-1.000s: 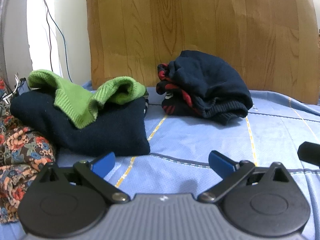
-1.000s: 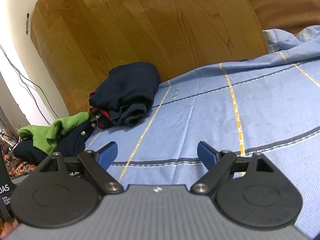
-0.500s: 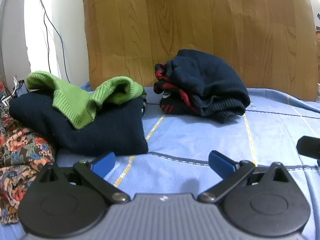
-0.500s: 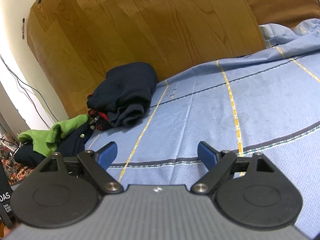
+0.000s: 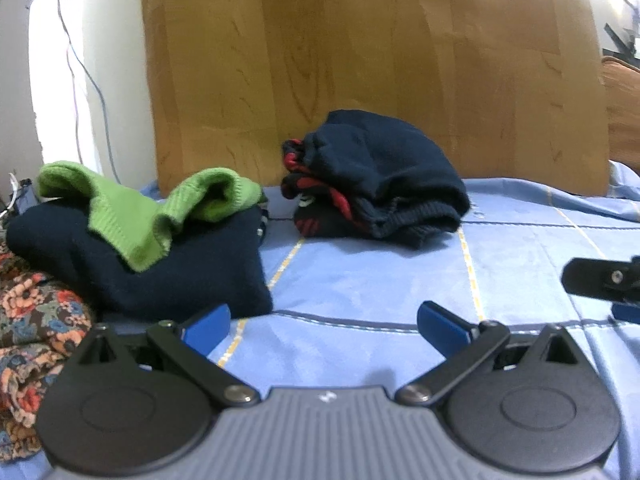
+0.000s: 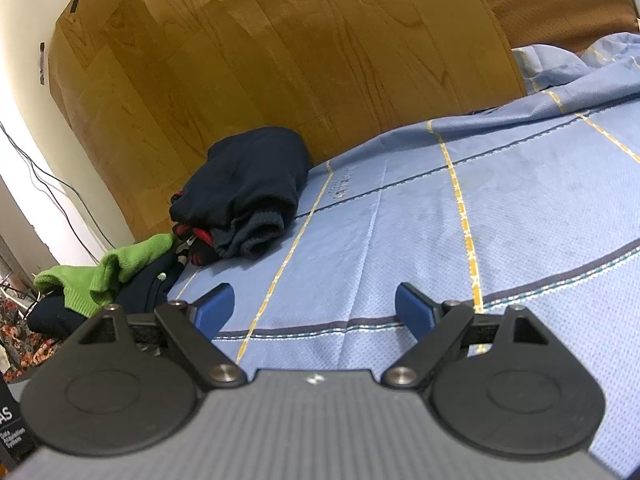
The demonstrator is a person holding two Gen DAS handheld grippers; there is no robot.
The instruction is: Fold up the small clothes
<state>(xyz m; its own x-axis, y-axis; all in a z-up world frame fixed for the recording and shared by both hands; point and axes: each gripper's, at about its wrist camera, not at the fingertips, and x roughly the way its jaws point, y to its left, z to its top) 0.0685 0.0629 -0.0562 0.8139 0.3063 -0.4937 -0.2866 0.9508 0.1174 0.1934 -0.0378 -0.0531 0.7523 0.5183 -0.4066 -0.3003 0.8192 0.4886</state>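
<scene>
ok so from where i'm driving this, both grippers are just hanging over the blue bedsheet [image 5: 360,280]. left gripper [image 5: 324,324] has its blue fingers spread wide with nothing between them, and the right gripper [image 6: 314,306] is spread the same way, also holding nothing. in the left wrist view the green knit [image 5: 132,208] is draped over a dark navy garment [image 5: 180,272] at the middle left of the frame, with some floral fabric [image 5: 32,320] at the lower left edge. the rolled-up navy and red bundle [image 5: 376,176] sits dead centre, right up by the wooden board [image 5: 360,60]. in the right wrist view that bundle is left of centre.
</scene>
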